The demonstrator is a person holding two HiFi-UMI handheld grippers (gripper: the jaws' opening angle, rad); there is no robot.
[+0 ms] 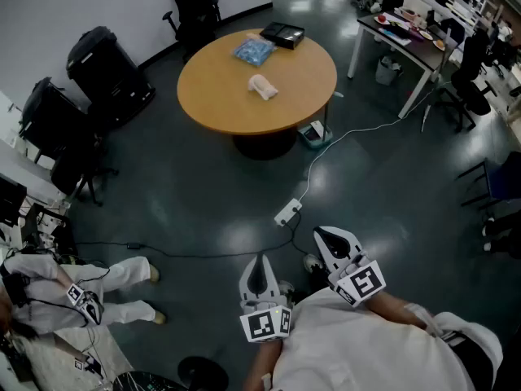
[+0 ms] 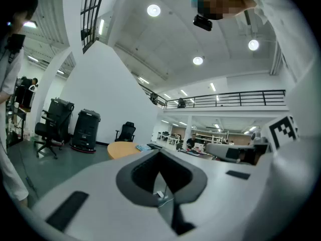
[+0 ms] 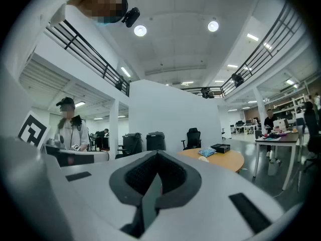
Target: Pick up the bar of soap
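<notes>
The pale bar of soap (image 1: 262, 86) lies near the middle of a round wooden table (image 1: 220, 96) far ahead of me, and shows as a small pale lump (image 3: 202, 158) in the right gripper view. My left gripper (image 1: 260, 261) and right gripper (image 1: 320, 234) are held close to my body, well short of the table, both pointing toward it. Both are shut with nothing in them. The left gripper view shows its shut jaws (image 2: 160, 154) and the table edge (image 2: 123, 148), but the soap cannot be made out there. The right gripper (image 3: 157, 154) is also shut.
A blue packet (image 1: 255, 50) and a black box (image 1: 282, 33) share the table. A white power strip (image 1: 287, 212) with cables lies on the floor between me and the table. Black chairs and bins (image 1: 106, 68) stand left, a person (image 1: 73, 300) sits lower left, and a desk (image 1: 407, 35) stands upper right.
</notes>
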